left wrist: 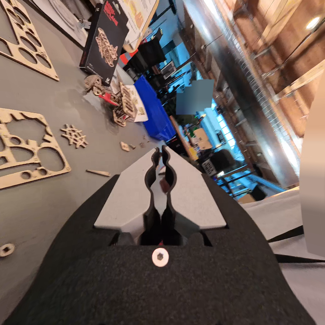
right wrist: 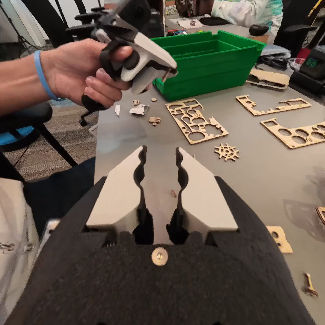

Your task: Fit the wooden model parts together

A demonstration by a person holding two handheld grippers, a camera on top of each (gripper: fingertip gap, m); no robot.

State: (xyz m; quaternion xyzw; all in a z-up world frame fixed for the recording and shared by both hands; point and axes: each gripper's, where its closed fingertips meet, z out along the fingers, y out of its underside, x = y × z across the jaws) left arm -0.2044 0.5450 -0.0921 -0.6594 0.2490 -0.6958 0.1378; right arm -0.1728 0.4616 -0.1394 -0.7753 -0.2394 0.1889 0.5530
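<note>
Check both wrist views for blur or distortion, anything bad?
Left wrist view: tilted hard, fisheye stretch, background smeared; wooden gear fairly sharp. Right wrist view: left gripper and hand slightly motion-blurred, right-edge parts smeared, soft glare on the table; green bin clear.

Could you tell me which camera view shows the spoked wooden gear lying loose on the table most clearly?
The right wrist view: the spoked wooden gear lies flat and sharp on the grey table, seen almost from above. The left wrist view shows the same gear smaller, at a slanted, tilted angle and slightly blurred.
</note>
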